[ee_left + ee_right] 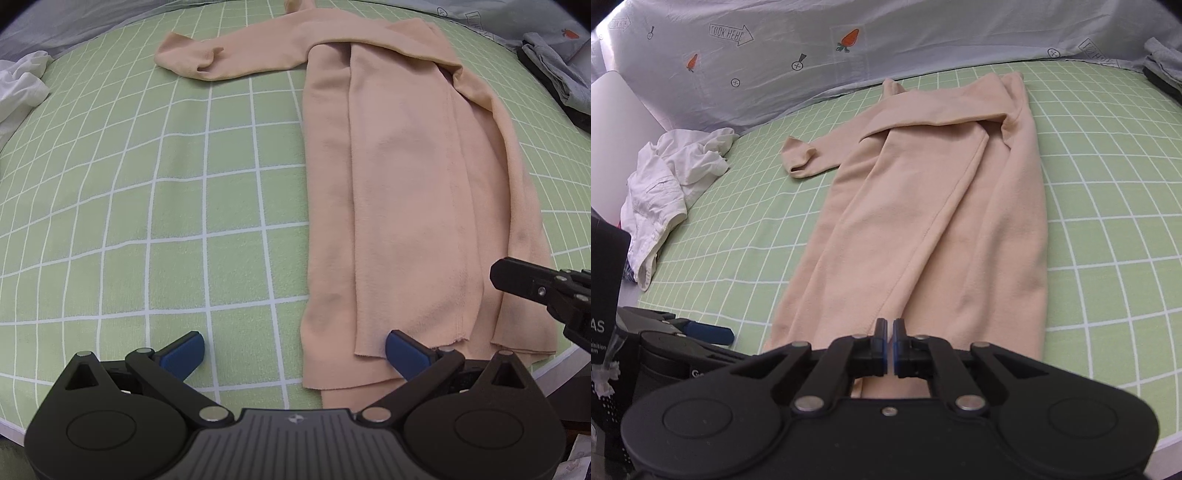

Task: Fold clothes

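Garment: a peach long-sleeved garment (pixel 399 206) lies lengthwise on the green checked bedsheet (pixel 147 206), its sides folded in toward the middle, one sleeve (pixel 207 61) reaching out to the left at the far end, hem at the near edge of the bed.
White clothing: a crumpled white shirt (pixel 676 177) sits at the far left of the sheet, well apart from the garment.
Left gripper: the left gripper (pixel 295 354) is low and level at the near edge, fingers spread wide; its right blue pad (pixel 406 350) rests on the hem, the left pad over bare sheet. It grips nothing.
Right gripper: the right gripper (pixel 890 343) is over the hem, pointing along the garment, pads closed almost together; whether cloth is pinched between them cannot be told.
Grey clothes: a folded grey pile (pixel 554 70) lies at the far right.
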